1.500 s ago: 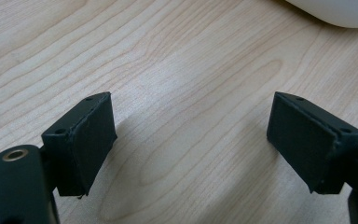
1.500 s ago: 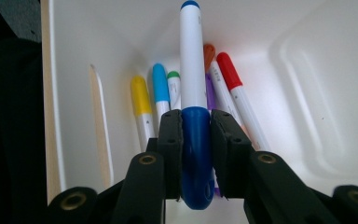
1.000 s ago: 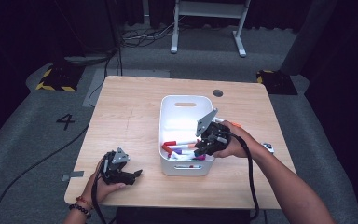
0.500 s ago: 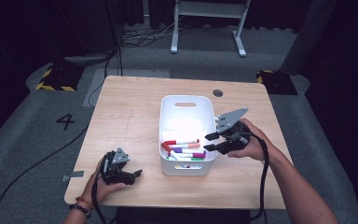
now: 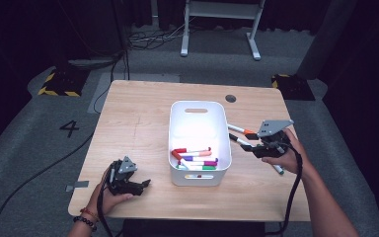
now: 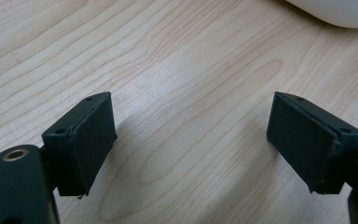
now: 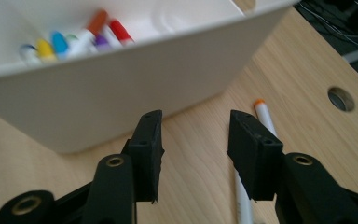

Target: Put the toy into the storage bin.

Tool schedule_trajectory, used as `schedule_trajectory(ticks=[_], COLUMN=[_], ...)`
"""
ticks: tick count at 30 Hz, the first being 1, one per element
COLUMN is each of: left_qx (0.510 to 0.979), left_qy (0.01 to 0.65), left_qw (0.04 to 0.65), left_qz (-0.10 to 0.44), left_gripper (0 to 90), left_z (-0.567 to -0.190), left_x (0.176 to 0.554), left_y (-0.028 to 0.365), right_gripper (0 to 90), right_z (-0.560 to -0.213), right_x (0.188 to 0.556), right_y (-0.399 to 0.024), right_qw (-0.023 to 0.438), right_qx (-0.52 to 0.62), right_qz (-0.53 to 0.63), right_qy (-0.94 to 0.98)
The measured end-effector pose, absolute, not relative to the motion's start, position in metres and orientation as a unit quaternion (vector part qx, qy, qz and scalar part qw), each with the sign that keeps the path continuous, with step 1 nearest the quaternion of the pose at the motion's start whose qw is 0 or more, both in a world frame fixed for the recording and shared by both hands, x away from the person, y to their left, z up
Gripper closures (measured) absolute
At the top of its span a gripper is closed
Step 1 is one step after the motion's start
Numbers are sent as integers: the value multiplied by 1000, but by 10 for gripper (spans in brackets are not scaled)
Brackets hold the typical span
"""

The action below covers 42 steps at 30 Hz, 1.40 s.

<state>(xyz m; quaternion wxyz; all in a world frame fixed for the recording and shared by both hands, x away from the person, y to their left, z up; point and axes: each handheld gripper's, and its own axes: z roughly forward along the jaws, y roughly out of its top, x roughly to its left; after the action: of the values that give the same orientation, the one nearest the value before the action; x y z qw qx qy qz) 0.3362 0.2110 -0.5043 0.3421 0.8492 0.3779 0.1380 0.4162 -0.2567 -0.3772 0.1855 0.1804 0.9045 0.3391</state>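
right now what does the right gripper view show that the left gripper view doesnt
Right gripper view alone: capped markers lying inside the bin, an orange-tipped marker on the wood past the jaws, and a round hole in the table. Left gripper view alone: widely parted jaws over bare wood. Shared: the white bin and the wooden table.

Our left hand [image 5: 109,193] lies low at the near left of the surface [image 5: 138,123], holding the left gripper [image 5: 145,183] level — its fingers [image 6: 86,140] stand wide apart, with nothing between them. Our right forearm comes in from the lower right, and the right hand [image 5: 287,157] carries the right gripper [image 5: 244,147] pointing left. Its fingers [image 7: 150,144] have just been opening — they stand partly apart, empty.
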Motion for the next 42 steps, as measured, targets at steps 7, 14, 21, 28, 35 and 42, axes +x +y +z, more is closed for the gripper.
schedule_trajectory(ticks=[7, 14, 21, 28, 35, 42], left_qx=[849, 849, 849, 849, 849, 850], left_qy=[378, 378, 378, 377, 378, 377], left_qw=[342, 342, 342, 342, 341, 342], left_qz=[137, 137, 138, 140, 139, 138], left_gripper=[156, 157, 157, 157, 157, 157], left_z=[-504, -504, -504, -504, -504, -504], left_x=[336, 336, 336, 336, 336, 336], left_y=[211, 211, 211, 211, 211, 211], right_gripper=[539, 529, 521, 544, 579, 674], right_z=[-423, -448, -465, -474, -480, -483], right_x=[449, 474, 495, 507, 510, 509], right_y=[-262, -250, -244, -243, -237, -234], right_qw=[168, 155, 151, 132, 120, 120], right_qx=[245, 277, 311, 338, 341, 345], right_qz=[329, 319, 308, 306, 303, 301], right_qy=[896, 893, 887, 880, 882, 881])
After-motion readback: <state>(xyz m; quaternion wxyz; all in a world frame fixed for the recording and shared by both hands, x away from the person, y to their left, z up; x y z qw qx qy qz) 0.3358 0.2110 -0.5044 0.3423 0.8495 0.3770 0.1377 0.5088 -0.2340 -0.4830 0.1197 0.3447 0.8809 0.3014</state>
